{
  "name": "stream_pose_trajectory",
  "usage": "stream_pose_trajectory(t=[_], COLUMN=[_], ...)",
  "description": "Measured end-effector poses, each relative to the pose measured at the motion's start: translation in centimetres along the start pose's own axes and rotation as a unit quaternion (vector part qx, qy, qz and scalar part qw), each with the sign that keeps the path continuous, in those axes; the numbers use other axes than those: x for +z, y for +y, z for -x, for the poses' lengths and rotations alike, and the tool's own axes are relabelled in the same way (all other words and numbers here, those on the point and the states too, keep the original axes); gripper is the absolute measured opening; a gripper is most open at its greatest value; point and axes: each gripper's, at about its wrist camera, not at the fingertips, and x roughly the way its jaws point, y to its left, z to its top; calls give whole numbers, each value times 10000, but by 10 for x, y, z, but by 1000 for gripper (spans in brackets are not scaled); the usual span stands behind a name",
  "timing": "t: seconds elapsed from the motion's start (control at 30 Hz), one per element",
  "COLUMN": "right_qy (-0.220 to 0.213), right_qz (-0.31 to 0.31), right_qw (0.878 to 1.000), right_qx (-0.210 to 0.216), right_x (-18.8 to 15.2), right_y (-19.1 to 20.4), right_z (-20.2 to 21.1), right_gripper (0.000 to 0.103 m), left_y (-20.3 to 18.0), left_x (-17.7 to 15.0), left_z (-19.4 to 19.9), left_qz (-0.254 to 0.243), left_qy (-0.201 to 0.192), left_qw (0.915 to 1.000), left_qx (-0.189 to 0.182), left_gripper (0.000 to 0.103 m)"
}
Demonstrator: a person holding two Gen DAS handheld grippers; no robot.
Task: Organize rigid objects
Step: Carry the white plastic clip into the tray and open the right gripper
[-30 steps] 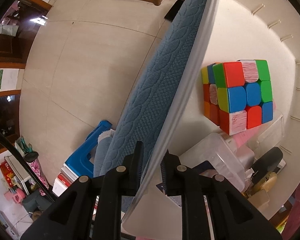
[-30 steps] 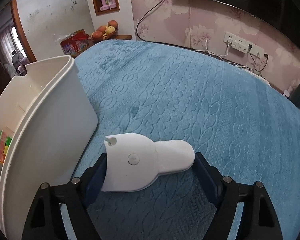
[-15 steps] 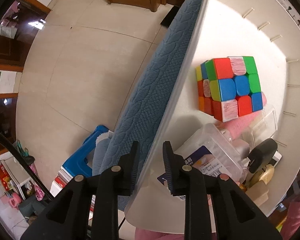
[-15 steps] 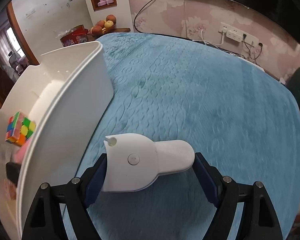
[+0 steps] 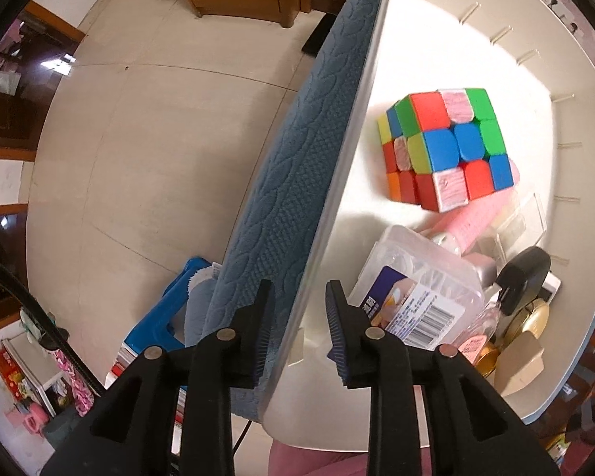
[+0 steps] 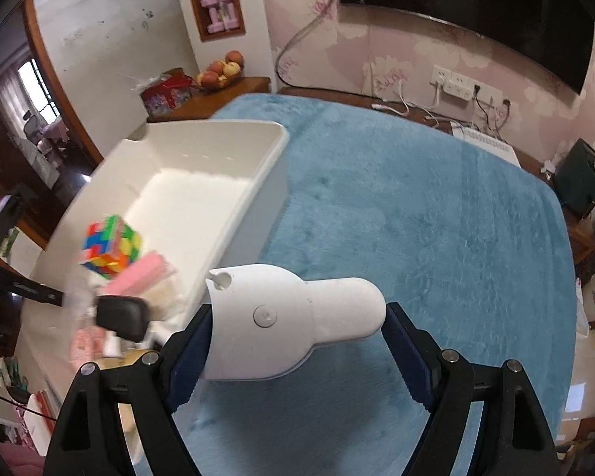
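Our left gripper (image 5: 297,325), low in the centre of its frame, stands a little apart astride the near wall of the white bin (image 5: 476,59), both pads clear of the plastic, gripping nothing. To its right in that frame lie the bin's contents: a puzzle cube (image 5: 448,150) upper right, a clear plastic box (image 5: 416,293) and a black device (image 5: 523,277) below it. In the right wrist view, the bin (image 6: 218,150) fills the left of the frame; our right gripper (image 6: 293,333), at lower centre, clamps a white bottle-shaped object (image 6: 289,317), whose long axis runs crosswise between the jaws, neck pointing right, away from the bin. We judge the drop lies up and to the left, just beside this gripper.
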Motion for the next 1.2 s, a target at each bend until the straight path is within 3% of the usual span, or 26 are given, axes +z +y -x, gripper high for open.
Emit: stream_pose_trajectory(t=[0.47,0.63,0.67,0.73,0.9,1.0,1.2], right_qy=[-225,-246,-218,-167,-229,-198,-181], right_qz=[435,642,643,609,334,142,-419], right_qw=[9980,9971,9972,9974,9986,9993,9987], right_qx=[398,330,318,339,336,290,227], right_x=[-4,-4,-4,-6,-13,-18,-36], right_y=[98,129,135,143,150,150,140], right_z=[40,43,43,44,54,60,79], right_gripper=[84,85,85,85,88,88,103], left_y=[7,14,14,13,14,18,18], left_x=[-8,-15,-16,-19,-30,-40,-55], left_z=[16,28,31,38,55,67,78], left_qz=[-462,-622,-672,-765,-967,-1029,-899], left_qy=[-144,-200,-260,-391,-615,-794,-891], left_qw=[9980,9934,9925,9904,9859,9832,9819], left_qx=[-405,-944,-990,-1081,-1222,-1282,-1409], left_gripper=[31,41,50,57,62,73,81])
